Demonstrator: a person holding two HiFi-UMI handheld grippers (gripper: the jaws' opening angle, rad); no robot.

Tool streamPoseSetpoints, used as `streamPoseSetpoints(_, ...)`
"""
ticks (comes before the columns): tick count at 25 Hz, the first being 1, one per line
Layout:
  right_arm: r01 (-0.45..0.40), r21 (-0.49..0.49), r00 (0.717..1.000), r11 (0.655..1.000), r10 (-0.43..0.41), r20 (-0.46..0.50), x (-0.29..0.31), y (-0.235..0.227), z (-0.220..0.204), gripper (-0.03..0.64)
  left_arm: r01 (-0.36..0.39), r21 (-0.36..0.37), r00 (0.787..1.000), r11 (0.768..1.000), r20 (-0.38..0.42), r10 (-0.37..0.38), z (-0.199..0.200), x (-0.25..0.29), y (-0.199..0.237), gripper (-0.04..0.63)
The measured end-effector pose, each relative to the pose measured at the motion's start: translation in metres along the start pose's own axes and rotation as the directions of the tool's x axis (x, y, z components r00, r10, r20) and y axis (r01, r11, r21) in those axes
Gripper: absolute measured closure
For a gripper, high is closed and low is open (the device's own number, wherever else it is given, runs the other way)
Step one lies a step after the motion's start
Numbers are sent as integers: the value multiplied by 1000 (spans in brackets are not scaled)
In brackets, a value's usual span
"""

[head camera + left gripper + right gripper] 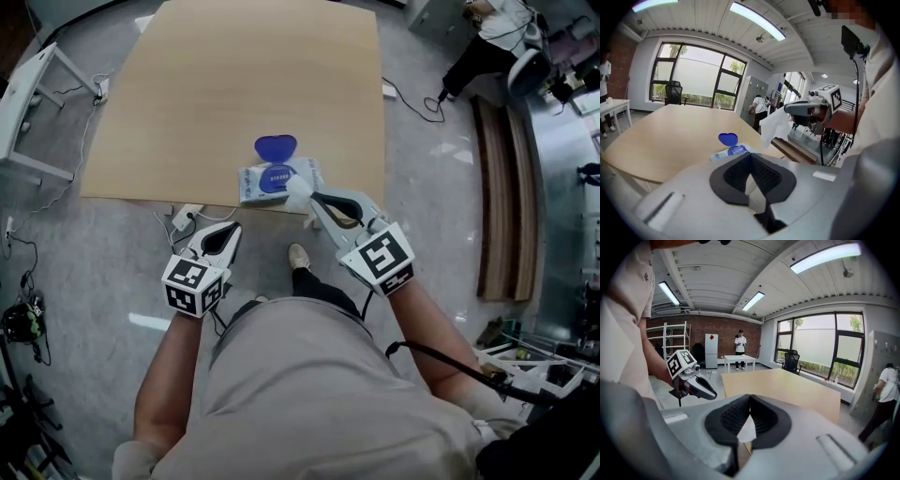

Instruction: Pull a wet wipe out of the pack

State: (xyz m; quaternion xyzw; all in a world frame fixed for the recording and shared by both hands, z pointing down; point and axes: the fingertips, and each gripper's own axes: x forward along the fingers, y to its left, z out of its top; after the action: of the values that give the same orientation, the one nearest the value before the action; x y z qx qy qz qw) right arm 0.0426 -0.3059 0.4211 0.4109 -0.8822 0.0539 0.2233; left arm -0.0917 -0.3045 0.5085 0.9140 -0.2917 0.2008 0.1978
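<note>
Above table [234, 94], wet wipe [298, 191] pinched in right hand-held gripper [316, 199]

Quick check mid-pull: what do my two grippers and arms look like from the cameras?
The left gripper and right gripper match: pale grey shells, black ribbed pads lining the jaws, and a white cube with black square markers behind. A black cable trails by the right forearm. The shirt is beige, short-sleeved.
</note>
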Motion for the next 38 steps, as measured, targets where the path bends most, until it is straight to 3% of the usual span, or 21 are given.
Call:
streamPoseSetpoints(7,61,52,997,997,-64,46,-47,49,8,614,64,35,991,997,113,-68,28,-77,-50,592)
streamPoseSetpoints(14,94,43,991,995,-97,96,-97,120,25,614,134,73,972,988,184,-145,28,-151,-107,592)
streamPoseSetpoints(23,63,-2,993,998,-62,99,-147,192,42,614,111,114,969,987,208,-133,11,-219,-153,592)
streamPoseSetpoints(31,24,15,987,1000,-26,161,-224,214,21,614,126,161,962,979,220,-160,14,-221,-248,592)
streamPoseSetpoints(38,-2,32,983,999,-4,183,-319,233,-22,613,152,168,956,974,223,-188,1,-217,-361,592)
